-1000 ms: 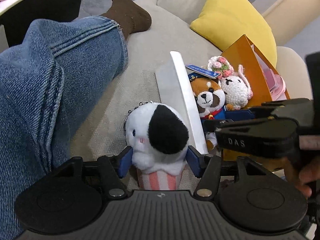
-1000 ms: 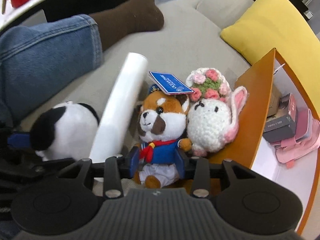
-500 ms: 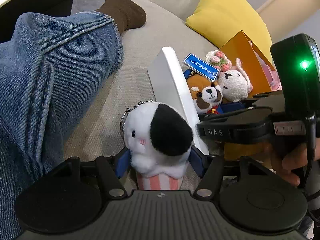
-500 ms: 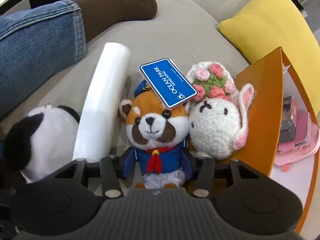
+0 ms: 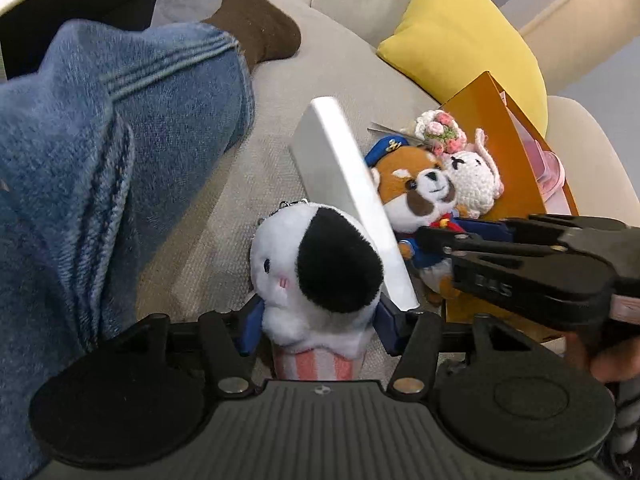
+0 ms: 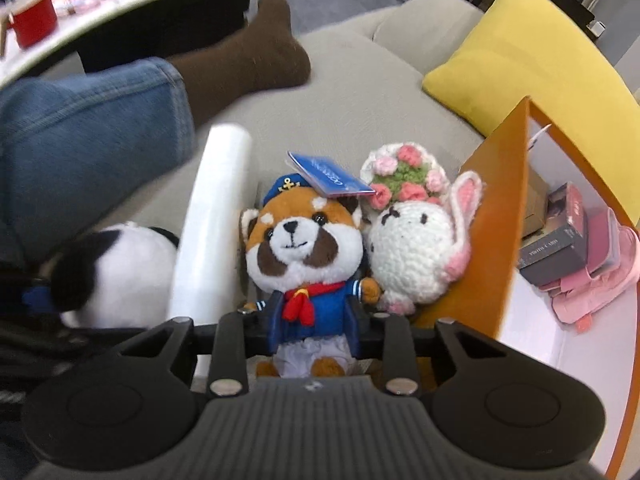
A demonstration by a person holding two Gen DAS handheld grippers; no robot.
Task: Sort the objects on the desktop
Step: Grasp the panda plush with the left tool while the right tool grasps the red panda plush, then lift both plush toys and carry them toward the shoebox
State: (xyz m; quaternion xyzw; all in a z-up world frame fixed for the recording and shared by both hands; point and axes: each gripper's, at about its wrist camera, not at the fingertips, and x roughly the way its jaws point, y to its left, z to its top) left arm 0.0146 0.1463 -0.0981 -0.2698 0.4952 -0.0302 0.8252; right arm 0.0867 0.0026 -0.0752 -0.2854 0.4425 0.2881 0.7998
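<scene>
Both soft toys lie unsorted on the beige sofa. The left tongs (image 5: 318, 322) are closing around the white-and-black plush keychain (image 5: 316, 272). The right tongs (image 6: 310, 326) are closing on the sailor-suited red-panda plush (image 6: 302, 248); the orange box (image 6: 496, 240) waits beside.

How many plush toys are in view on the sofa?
3. The black-and-white plush sits between the left tool's fingers; the sailor plush between the right tool's fingers; the bunny leans against the orange box. Others may be hidden.

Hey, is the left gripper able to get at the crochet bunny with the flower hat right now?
Probably not: the left gripper is closing around the black-and-white plush, and the white roll and sailor plush stand before the crochet bunny.
</scene>
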